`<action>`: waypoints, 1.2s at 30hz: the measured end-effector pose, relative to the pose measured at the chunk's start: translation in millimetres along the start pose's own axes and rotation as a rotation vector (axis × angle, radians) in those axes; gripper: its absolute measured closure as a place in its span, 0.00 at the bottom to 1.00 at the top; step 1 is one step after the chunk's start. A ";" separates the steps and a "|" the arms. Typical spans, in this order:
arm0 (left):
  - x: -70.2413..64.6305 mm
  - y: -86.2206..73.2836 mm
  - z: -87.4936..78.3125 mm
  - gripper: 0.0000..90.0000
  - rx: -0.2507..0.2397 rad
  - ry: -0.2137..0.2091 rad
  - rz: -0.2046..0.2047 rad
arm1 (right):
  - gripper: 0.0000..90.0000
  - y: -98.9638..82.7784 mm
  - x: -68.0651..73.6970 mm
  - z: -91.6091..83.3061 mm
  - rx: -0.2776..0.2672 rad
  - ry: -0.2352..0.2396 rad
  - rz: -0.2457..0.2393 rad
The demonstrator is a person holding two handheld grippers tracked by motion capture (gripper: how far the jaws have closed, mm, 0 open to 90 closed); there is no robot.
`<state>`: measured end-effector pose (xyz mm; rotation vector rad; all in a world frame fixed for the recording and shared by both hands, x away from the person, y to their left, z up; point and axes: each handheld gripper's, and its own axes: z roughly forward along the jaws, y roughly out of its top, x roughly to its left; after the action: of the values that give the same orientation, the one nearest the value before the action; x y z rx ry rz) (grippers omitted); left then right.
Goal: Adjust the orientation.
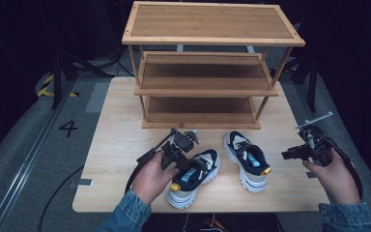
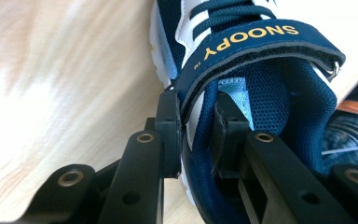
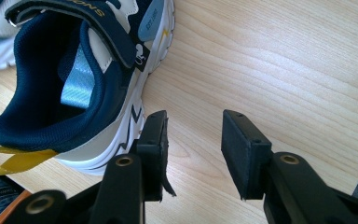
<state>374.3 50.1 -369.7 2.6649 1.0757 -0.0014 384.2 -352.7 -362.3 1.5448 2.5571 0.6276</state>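
Observation:
Two navy, white and cream children's sneakers stand side by side on the wooden table point(image 1: 121, 145), toes toward the rack. My left gripper point(image 1: 184, 166) reaches down onto the left sneaker point(image 1: 195, 176). In the left gripper view my left gripper point(image 2: 196, 135) straddles the side wall of that sneaker point(image 2: 261, 84) under the SNOOPY strap point(image 2: 247, 39), one pad outside and one inside, both pressed on the wall. My right gripper point(image 1: 287, 154) hovers at the table's right edge, apart from the right sneaker point(image 1: 246, 159). In its own view my right gripper point(image 3: 193, 149) stands open beside that sneaker's heel point(image 3: 51, 93), holding nothing.
A three-tier bamboo shoe rack point(image 1: 207, 87) stands at the back of the table, its shelves bare. A yellow pull loop point(image 3: 14, 161) sticks out from the right sneaker's heel. Bare tabletop point(image 1: 290, 125) lies between the sneakers and the rack. Dark floor surrounds the table.

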 end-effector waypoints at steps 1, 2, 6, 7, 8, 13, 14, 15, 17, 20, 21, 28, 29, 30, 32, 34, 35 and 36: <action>4.0 -0.5 -1.4 0.84 -0.011 0.011 -0.004 | 0.68 -0.3 0.0 -0.2 0.001 0.001 0.001; 8.5 -0.9 -3.3 0.84 -0.011 0.017 -0.015 | 0.68 -0.6 0.4 -0.2 0.001 0.003 0.009; 35.4 -3.8 -7.7 0.84 -0.050 0.041 -0.084 | 0.68 -2.9 -1.4 2.0 0.009 0.001 0.007; 41.2 -3.8 -7.7 0.84 -0.056 0.047 -0.097 | 0.68 -3.1 -1.3 2.2 0.011 0.001 0.010; 47.5 -3.5 -7.0 0.83 -0.060 0.048 -0.109 | 0.68 -3.2 -1.3 2.8 0.011 0.001 0.010; 59.5 -1.9 1.4 0.82 -0.079 0.059 -0.149 | 0.68 -2.9 0.2 5.7 0.022 0.000 0.007; 60.3 -1.8 1.1 0.81 -0.080 0.049 -0.147 | 0.68 -2.8 0.6 6.5 0.023 0.000 0.003; 61.5 -2.7 0.3 0.78 -0.096 0.024 -0.168 | 0.68 -2.5 0.9 7.5 0.026 -0.002 0.002; 63.8 -4.6 -2.4 0.73 -0.112 -0.004 -0.176 | 0.68 -2.4 0.7 7.5 0.027 -0.002 0.002; 66.2 -13.5 -16.5 0.66 -0.129 -0.030 -0.190 | 0.68 -1.9 0.9 6.0 0.020 0.000 0.002; 66.6 -17.3 -22.0 0.65 -0.133 -0.026 -0.191 | 0.68 -1.7 1.0 5.3 0.019 0.000 -0.001; 78.1 -44.3 -29.4 0.75 -0.062 0.022 -0.251 | 0.68 3.8 -0.1 5.0 0.013 0.008 -0.005; 79.3 -45.5 -25.1 0.77 -0.046 0.018 -0.266 | 0.68 5.2 0.1 5.8 0.013 0.010 -0.010; 81.0 -46.5 -17.4 0.79 -0.022 0.009 -0.267 | 0.68 6.5 0.6 6.4 0.014 0.013 -0.011; 81.8 -46.6 -7.5 0.80 0.001 -0.016 -0.260 | 0.68 9.7 2.7 8.5 0.015 0.015 -0.019; 81.2 -45.5 -0.9 0.82 0.026 -0.031 -0.241 | 0.68 12.8 5.4 10.6 0.020 0.019 -0.029; 76.9 -43.8 3.7 0.82 0.042 -0.036 -0.215 | 0.68 13.6 5.9 11.1 0.021 0.021 -0.035; 75.2 -43.5 3.3 0.85 0.043 -0.026 -0.206 | 0.68 14.0 6.0 11.0 0.021 0.023 -0.035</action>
<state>399.5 130.4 -391.0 2.5704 1.3509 -0.1005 395.9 -338.6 -366.0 1.5035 2.6096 0.6203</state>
